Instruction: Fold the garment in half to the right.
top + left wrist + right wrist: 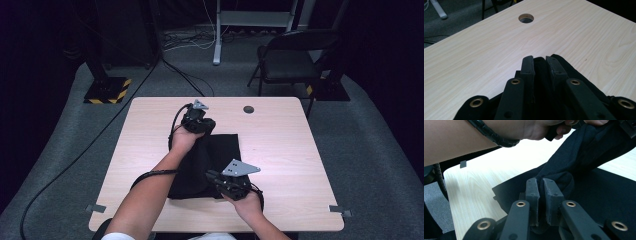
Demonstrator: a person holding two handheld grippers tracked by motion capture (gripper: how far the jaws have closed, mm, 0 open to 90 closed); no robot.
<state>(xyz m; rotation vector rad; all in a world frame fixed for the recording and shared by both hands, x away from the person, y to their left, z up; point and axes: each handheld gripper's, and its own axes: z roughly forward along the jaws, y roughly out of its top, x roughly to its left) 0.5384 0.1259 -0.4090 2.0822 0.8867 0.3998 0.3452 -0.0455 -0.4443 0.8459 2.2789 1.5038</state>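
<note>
1. A black, soft fabric cloth (220,150) lies near the middle of the table, toward the person's edge, folded into a roughly rectangular, flat shape.
2. Its left part is lifted off the flat layer into a taut ridge running from the far end to the near end.
3. At the far end, a fold of the cloth (540,67) is pinched between jaws.
4. At the near end, a bunched fold (559,180) is pinched likewise, above the flat layer.

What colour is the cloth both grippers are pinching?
Plain black, no pattern; the cloth shows best in the right gripper view.
</note>
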